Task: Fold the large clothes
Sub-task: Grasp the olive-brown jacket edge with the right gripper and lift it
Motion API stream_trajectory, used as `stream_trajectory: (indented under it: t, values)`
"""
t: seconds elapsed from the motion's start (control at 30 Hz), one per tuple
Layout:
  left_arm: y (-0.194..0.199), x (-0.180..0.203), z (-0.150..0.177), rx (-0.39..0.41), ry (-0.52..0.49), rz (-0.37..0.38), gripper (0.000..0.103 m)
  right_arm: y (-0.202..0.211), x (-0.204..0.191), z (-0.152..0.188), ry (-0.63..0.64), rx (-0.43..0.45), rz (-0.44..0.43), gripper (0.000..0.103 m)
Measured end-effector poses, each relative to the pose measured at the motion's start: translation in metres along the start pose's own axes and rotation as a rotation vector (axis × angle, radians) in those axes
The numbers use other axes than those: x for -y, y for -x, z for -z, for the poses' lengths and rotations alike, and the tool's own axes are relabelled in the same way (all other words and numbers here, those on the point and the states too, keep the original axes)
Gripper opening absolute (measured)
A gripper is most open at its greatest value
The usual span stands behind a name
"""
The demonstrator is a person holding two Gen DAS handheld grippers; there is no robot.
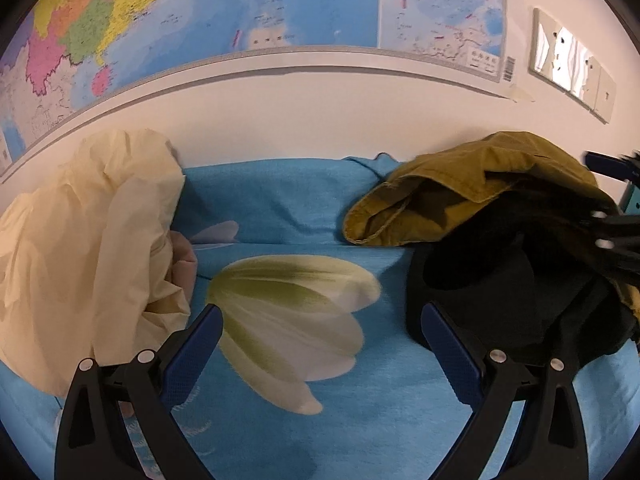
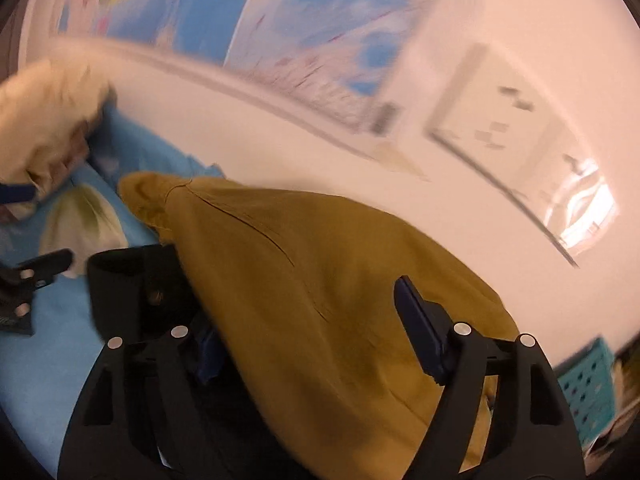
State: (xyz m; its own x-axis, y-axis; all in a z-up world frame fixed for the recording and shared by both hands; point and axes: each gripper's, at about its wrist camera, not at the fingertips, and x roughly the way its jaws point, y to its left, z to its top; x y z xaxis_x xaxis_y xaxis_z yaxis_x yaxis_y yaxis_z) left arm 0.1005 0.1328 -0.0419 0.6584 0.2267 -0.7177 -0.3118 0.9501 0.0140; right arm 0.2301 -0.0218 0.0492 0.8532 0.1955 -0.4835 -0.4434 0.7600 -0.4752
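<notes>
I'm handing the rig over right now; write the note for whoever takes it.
Left gripper: open, empty, over the blue sheet, just left of the jacket's black lining.
Right gripper: jaws apart, mustard jacket bunched between them; the left finger is hidden under the cloth, so a grip is not confirmed. The view is blurred.
Things: jacket in a crumpled heap on the right of the bed by the wall, black lining showing. Cream cloth heaped at the left.
Done: nothing folded yet.
Left: spread the jacket flat on the sheet, then fold it; cream heap is untouched.
</notes>
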Motion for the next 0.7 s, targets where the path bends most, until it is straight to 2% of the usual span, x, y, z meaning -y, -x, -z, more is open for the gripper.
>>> stream_trajectory:
  t: [0.03,0.07,0.1,0.13,0.17,0.27,0.37,0.47,0.6,0.7]
  values:
    - [-0.002,-0.003,-0.001,-0.005,0.004,0.000,0.096,-0.008,0.000,-0.004,0.001,-0.014,-0.017,0.056]
    - [-0.004,-0.005,-0.001,-0.008,0.007,-0.004,0.096,-0.013,0.002,-0.009,-0.005,-0.022,-0.061,0.036]
    - [-0.004,-0.007,-0.001,-0.008,0.006,-0.006,0.096,-0.013,0.007,-0.013,-0.020,-0.022,-0.101,0.020]
    - [-0.005,-0.009,-0.003,-0.006,0.002,-0.007,0.096,-0.005,0.013,-0.016,-0.045,-0.004,-0.117,0.010]
    - [-0.005,-0.010,-0.004,-0.002,-0.002,-0.004,0.096,0.004,0.019,-0.017,-0.057,0.017,-0.128,0.005]
    - [-0.008,-0.010,-0.009,0.023,-0.017,0.023,0.096,0.049,0.052,-0.023,-0.125,0.114,-0.115,0.004]
    - [-0.007,-0.003,-0.020,0.046,-0.022,0.110,0.096,0.096,0.099,-0.022,-0.258,0.187,-0.106,0.004]
    - [0.000,0.012,-0.030,0.093,-0.049,0.195,0.096,0.119,0.138,-0.014,-0.363,0.195,-0.172,0.004]
    - [0.008,0.038,-0.044,0.132,-0.086,0.335,0.096,0.125,0.142,-0.007,-0.327,0.159,-0.226,0.004]
    - [0.018,0.056,-0.055,0.198,-0.092,0.435,0.096,0.119,0.121,-0.002,-0.269,0.130,-0.250,0.004]
